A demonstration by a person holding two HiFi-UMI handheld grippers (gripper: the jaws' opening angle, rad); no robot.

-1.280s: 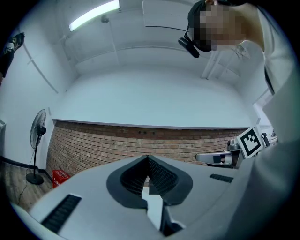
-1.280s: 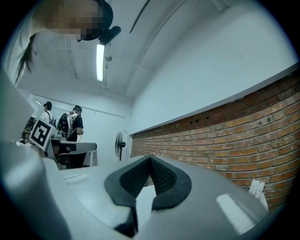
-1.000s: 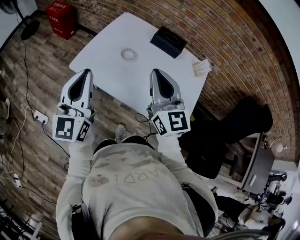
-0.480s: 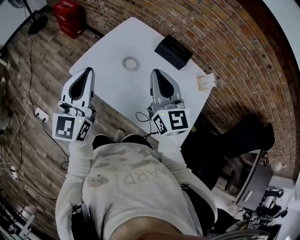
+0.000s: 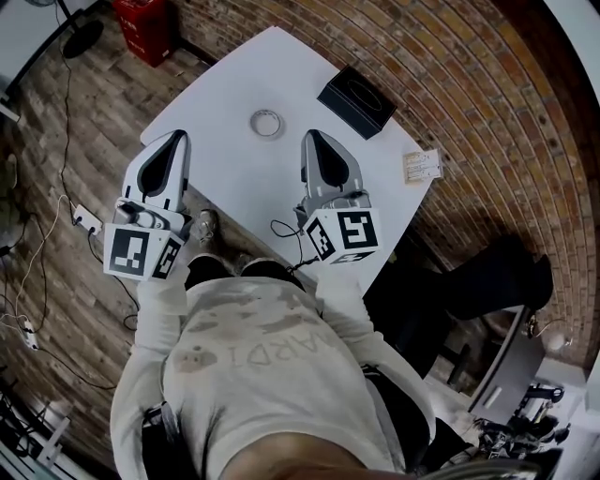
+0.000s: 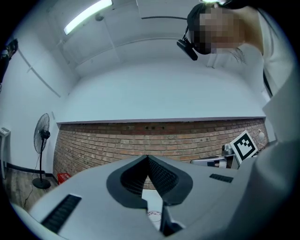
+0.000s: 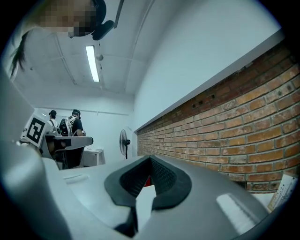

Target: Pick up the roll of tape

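The roll of tape [image 5: 266, 123], a small pale ring, lies flat on the white table [image 5: 234, 159] near its middle. Both grippers are held level at the table's near edge, short of the roll. My left gripper [image 5: 175, 139] is shut and empty, to the left of the roll over the table's corner. My right gripper [image 5: 310, 138] is also shut and empty, to the right of the roll. In the left gripper view the left gripper's [image 6: 148, 158] jaws meet at the tip with nothing between them. The right gripper [image 7: 150, 158] looks the same in its own view.
A black box [image 5: 356, 101] sits at the table's far edge and a small card [image 5: 421, 166] at its right corner. A brick wall [image 5: 487, 103] runs behind the table. A red crate [image 5: 145, 17], a power strip [image 5: 84, 219] and cables lie on the wooden floor.
Both grippers have come forward to the table's near edge, still shut. The table and the tape roll now sit closer in the head view.
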